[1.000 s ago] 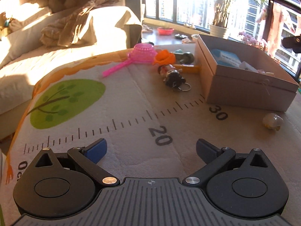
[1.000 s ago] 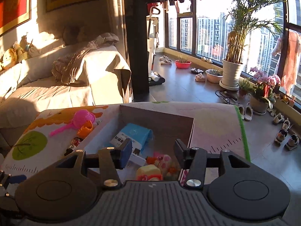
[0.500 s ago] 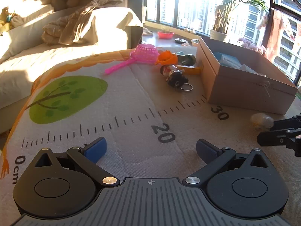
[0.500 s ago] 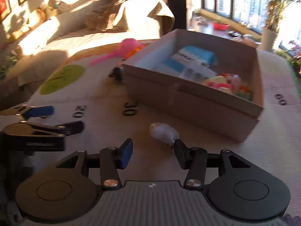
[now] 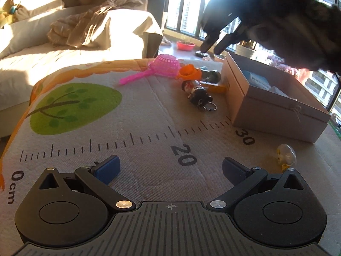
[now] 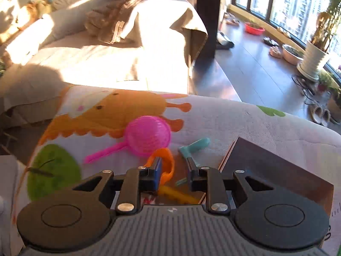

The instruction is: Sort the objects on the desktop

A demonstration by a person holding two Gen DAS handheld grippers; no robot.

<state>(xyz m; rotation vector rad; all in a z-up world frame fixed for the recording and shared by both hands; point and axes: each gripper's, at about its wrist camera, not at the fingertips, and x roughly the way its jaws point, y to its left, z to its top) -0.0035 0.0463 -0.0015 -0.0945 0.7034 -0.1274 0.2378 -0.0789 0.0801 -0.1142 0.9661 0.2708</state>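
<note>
A: Where's the right gripper (image 6: pixel 173 176)?
B: Over the orange toy (image 6: pixel 164 164), jaws closing, nothing pinched yet (pink strainer (image 6: pixel 147 137) at eleven o'clock).
A: The left gripper (image 5: pixel 170 168)?
B: Spread wide, empty; cardboard box (image 5: pixel 275 108) at two.

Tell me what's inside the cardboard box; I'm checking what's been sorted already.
In the left wrist view, the cardboard box shows a blue-and-white packet and something pale beside it. The near wall hides the rest of the inside.
</note>
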